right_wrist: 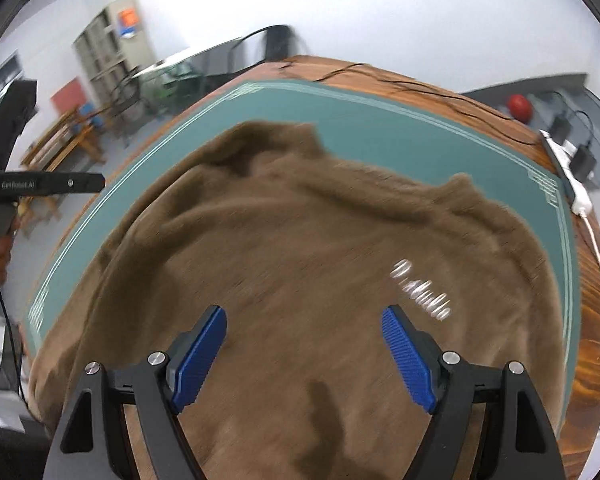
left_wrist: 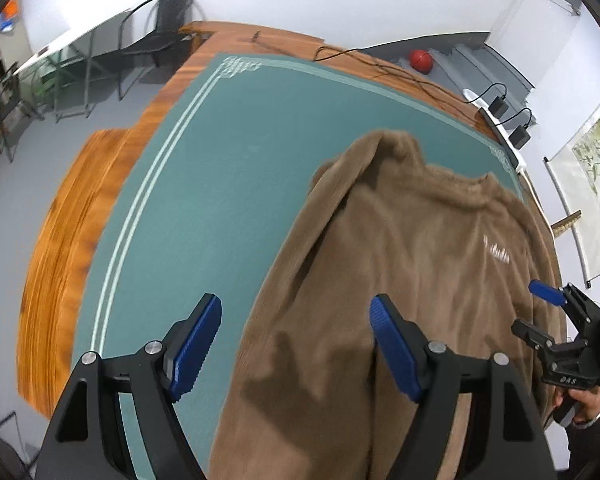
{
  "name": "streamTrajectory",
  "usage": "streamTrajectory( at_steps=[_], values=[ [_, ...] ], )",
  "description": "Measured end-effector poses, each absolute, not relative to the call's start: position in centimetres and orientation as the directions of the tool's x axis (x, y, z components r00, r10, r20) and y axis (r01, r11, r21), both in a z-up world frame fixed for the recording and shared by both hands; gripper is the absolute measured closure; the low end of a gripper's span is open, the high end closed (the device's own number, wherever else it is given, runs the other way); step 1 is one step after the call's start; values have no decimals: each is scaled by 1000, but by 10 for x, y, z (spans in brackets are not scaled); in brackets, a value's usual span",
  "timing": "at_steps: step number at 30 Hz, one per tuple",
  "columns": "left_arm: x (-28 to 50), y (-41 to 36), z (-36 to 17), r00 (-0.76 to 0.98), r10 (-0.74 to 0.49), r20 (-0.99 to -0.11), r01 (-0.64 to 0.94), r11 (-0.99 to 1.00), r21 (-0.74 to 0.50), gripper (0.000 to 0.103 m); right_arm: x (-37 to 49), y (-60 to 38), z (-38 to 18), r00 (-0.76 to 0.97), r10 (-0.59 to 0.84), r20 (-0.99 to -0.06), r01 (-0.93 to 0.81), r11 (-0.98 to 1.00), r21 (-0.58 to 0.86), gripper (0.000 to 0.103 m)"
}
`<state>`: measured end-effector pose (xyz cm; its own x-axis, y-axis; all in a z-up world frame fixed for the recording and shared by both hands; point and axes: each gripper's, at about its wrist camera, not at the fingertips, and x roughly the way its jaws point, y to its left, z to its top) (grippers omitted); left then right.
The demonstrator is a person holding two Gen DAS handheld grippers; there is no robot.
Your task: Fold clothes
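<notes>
A brown fleece sweater with a small white chest logo lies spread on a teal mat; it fills most of the right wrist view. My left gripper is open and empty, above the sweater's left edge. My right gripper is open and empty, above the sweater's middle. It also shows at the right edge of the left wrist view. The left gripper's handle shows at the left of the right wrist view. The sweater's near hem is hidden below both views.
The mat lies on a wooden table. Black cables and chargers in a white power strip lie along the far edge. A red ball, chairs and shelves stand beyond.
</notes>
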<state>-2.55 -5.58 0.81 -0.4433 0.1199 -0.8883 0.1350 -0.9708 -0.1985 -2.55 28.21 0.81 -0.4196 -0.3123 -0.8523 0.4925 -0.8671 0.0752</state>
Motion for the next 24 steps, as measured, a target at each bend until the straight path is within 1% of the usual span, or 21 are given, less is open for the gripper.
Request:
streamTrajectory(
  at_steps=[7, 10, 12, 16, 18, 20, 21, 22, 23, 24],
  values=[
    [58, -94, -15, -430, 117, -895, 249, -938, -242, 23, 22, 272, -11, -366, -329, -871, 549, -831, 84, 21],
    [81, -99, -30, -415, 134, -900, 254, -933, -256, 23, 36, 274, -19, -345, -330, -879, 553, -828, 94, 21],
    [93, -96, -40, -407, 154, -900, 229, -937, -264, 23, 41, 277, -23, -339, -326, -883, 548, -831, 96, 21],
    [107, -87, -59, -387, 123, -914, 196, -957, -212, 23, 50, 284, -26, -334, -321, -886, 544, -834, 97, 21],
    [110, -84, -68, -375, 123, -919, 204, -956, -211, 24, 53, 286, -24, -338, -321, -885, 542, -835, 96, 21],
    [113, -80, -77, -364, 126, -923, 212, -953, -214, 33, 57, 288, -23, -342, -320, -883, 539, -837, 94, 21],
    [114, -77, -79, -359, 129, -924, 216, -952, -217, 46, 59, 290, -23, -344, -318, -883, 534, -840, 95, 21],
    [116, -74, -81, -358, 126, -925, 217, -953, -213, 54, 60, 292, -24, -345, -316, -884, 528, -844, 95, 21],
    [117, -70, -83, -356, 122, -927, 218, -953, -209, 55, 61, 294, -25, -346, -313, -885, 521, -848, 96, 21],
    [117, -67, -83, -353, 121, -928, 216, -954, -206, 62, 62, 296, -25, -346, -310, -885, 515, -852, 97, 21]
  ],
)
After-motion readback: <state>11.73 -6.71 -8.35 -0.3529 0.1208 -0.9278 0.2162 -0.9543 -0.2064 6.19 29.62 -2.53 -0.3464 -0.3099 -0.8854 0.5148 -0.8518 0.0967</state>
